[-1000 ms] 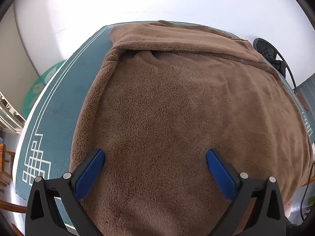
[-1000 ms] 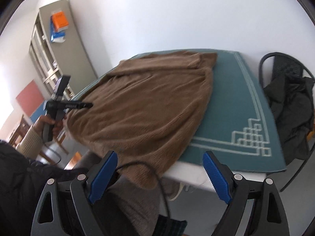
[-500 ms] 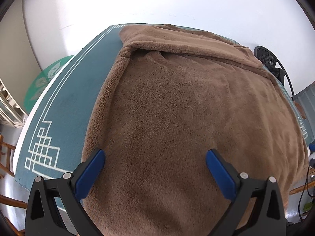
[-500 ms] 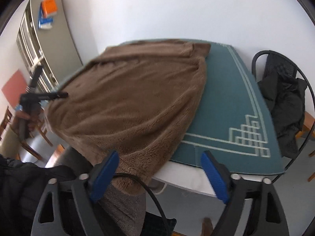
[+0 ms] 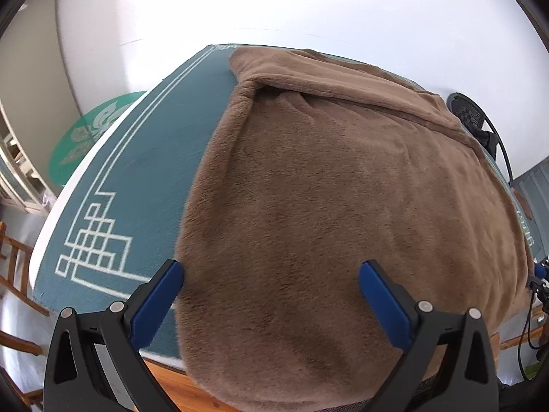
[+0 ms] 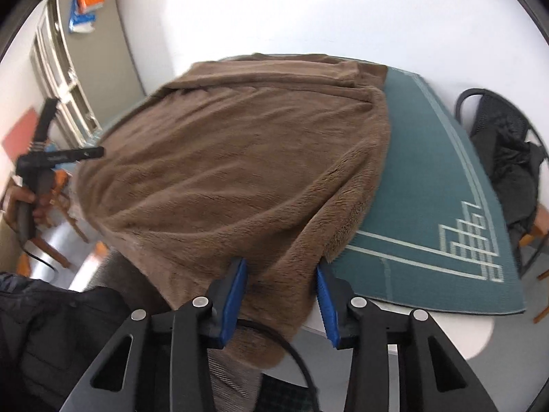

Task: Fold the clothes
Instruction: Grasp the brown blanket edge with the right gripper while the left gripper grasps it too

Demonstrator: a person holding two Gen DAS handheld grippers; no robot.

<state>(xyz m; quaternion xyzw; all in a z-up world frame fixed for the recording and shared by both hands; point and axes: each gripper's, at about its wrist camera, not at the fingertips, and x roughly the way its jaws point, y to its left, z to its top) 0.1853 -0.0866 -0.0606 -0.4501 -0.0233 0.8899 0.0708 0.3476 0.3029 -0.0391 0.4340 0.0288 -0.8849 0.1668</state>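
Right hand-held gripper (image 6: 281, 295) jaws just closing, pinching fuzzy brown fleece garment (image 6: 240, 171) corner at 6 o'clock, left hand-held gripper (image 5: 271, 274) spread, teal patterned counter (image 6: 429, 189).

Daylight was bright and even; the white wall (image 5: 308, 7) glared, fisheye edges curved darkly, and the right view's left margin blurred.

1. A brown fleece garment (image 6: 233, 158) is lying spread over the teal mat (image 6: 429, 178), filling the centre of both views.
2. Its far edge is sitting folded back in a band at the upper centre.
3. Its near hem is hanging over the table edge at the bottom.
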